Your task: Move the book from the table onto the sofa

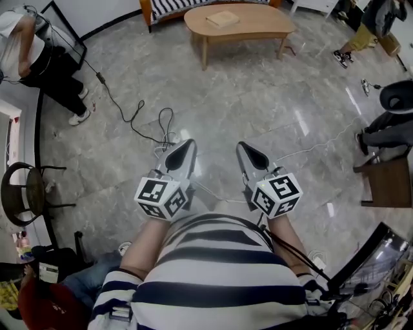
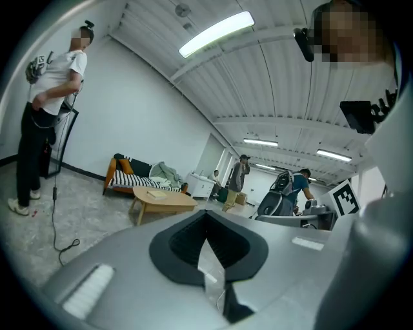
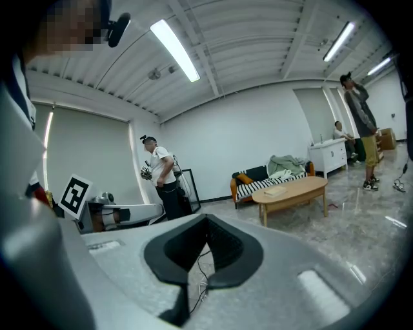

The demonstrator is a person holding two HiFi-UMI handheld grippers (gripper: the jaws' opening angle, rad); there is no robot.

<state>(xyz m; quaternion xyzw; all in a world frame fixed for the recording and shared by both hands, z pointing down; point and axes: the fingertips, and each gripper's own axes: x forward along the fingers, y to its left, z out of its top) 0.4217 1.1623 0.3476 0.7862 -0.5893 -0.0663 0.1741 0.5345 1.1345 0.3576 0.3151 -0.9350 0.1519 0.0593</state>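
Risk of tripping on cable (image 1: 133, 122) while crossing to table (image 1: 258, 27), where book (image 1: 222, 19) lies flat, well apart from left gripper (image 1: 188, 145) and right gripper (image 1: 242, 147), both clenched empty and likely to shove book unless opened first.

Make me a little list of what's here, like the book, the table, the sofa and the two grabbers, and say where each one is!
book: lying flat on the table, nothing touching it
table: wooden, across the floor from the person, in front of the sofa
sofa: striped, behind the table
left gripper: shut, empty, held close to the person
right gripper: shut, empty, beside the left one
floor: grey, shiny
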